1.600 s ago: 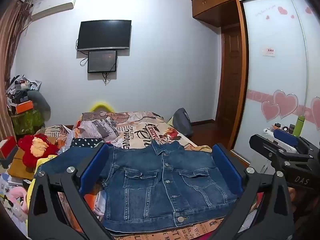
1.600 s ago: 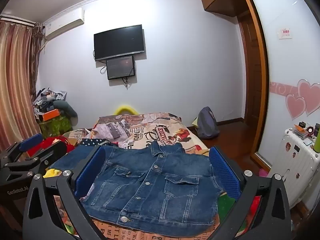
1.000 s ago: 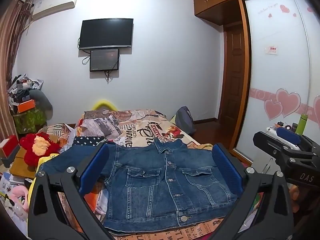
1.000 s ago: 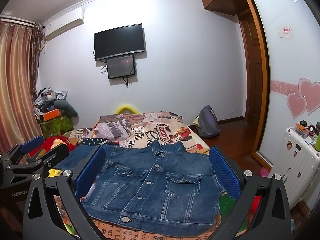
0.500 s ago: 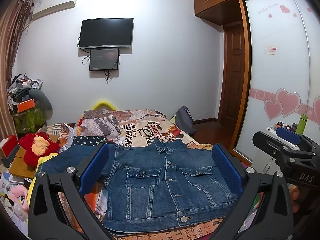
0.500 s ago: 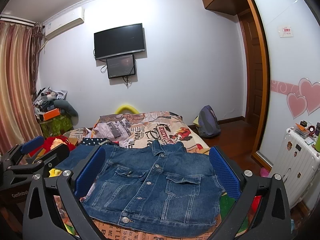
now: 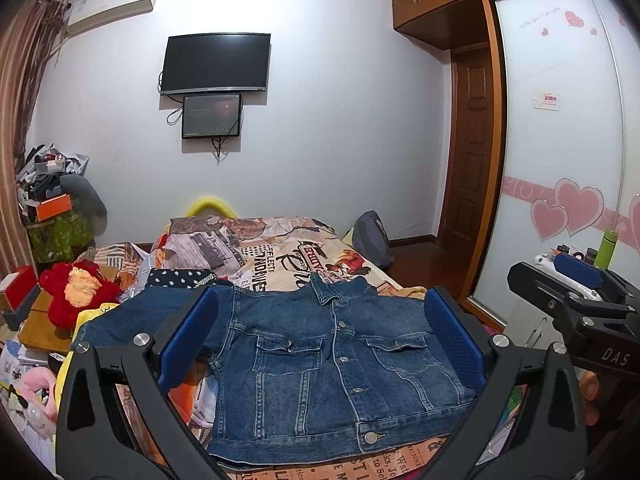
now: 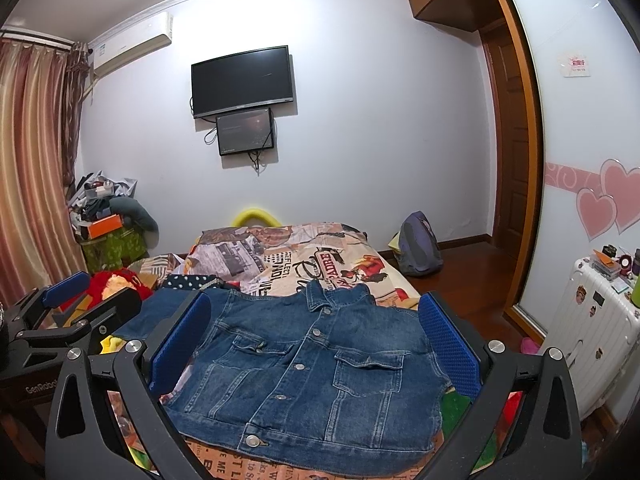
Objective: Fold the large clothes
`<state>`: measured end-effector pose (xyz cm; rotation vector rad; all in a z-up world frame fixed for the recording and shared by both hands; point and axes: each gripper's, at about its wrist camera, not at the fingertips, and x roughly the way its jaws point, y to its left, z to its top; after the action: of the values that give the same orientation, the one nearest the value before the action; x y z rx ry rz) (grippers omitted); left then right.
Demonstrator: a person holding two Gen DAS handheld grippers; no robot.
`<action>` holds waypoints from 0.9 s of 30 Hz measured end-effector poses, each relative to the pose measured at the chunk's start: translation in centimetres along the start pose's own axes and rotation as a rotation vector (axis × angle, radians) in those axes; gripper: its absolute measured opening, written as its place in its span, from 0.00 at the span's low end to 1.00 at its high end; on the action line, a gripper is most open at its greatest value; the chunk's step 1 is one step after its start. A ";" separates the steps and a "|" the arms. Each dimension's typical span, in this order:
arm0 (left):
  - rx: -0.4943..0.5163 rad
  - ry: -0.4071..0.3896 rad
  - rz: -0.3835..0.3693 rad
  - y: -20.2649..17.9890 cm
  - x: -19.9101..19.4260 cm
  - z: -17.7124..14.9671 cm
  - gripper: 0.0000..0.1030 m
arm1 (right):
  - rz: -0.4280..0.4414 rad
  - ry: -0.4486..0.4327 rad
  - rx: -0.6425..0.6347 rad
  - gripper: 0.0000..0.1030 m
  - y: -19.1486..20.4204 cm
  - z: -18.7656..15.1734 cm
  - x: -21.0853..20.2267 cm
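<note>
Slight camera drift only — denim jacket point(image 7: 328, 364) a touch lower in the left wrist view.

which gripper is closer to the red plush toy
Left. The left gripper hangs open over the denim jacket on the side where the red plush toy lies. The right gripper, also open, sits farther toward the wardrobe side.

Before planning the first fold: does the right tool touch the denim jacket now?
Apart. The left wrist view shows the right tool held off beyond the denim jacket's right edge, gripping nothing.
</note>
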<state>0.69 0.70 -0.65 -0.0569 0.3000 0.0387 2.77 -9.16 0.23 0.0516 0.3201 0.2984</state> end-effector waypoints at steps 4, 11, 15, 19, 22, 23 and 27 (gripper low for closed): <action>0.000 0.002 0.003 0.0 0.1 0.0 1.00 | 0.000 0.002 0.000 1.00 0.0 0.0 0.0; -0.001 0.003 0.001 0.1 0.1 0.0 1.00 | 0.000 0.004 0.000 1.00 0.1 -0.1 0.1; -0.001 0.003 0.001 0.1 0.1 0.0 1.00 | 0.000 0.002 0.001 1.00 0.1 -0.1 0.1; -0.001 0.002 0.002 0.1 0.1 0.0 1.00 | 0.001 0.003 0.002 1.00 0.1 -0.2 0.2; -0.001 0.004 0.002 0.1 0.1 0.0 1.00 | 0.000 0.004 0.000 1.00 0.1 -0.2 0.2; -0.001 0.003 0.002 0.1 0.1 0.0 1.00 | 0.000 0.004 0.000 1.00 0.1 -0.1 0.2; -0.002 0.003 0.001 0.1 0.1 0.0 1.00 | 0.000 0.005 0.002 1.00 0.1 -0.2 0.3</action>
<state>0.82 0.77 -0.69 -0.0584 0.3029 0.0401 2.94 -9.00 -0.02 0.0529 0.3256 0.2983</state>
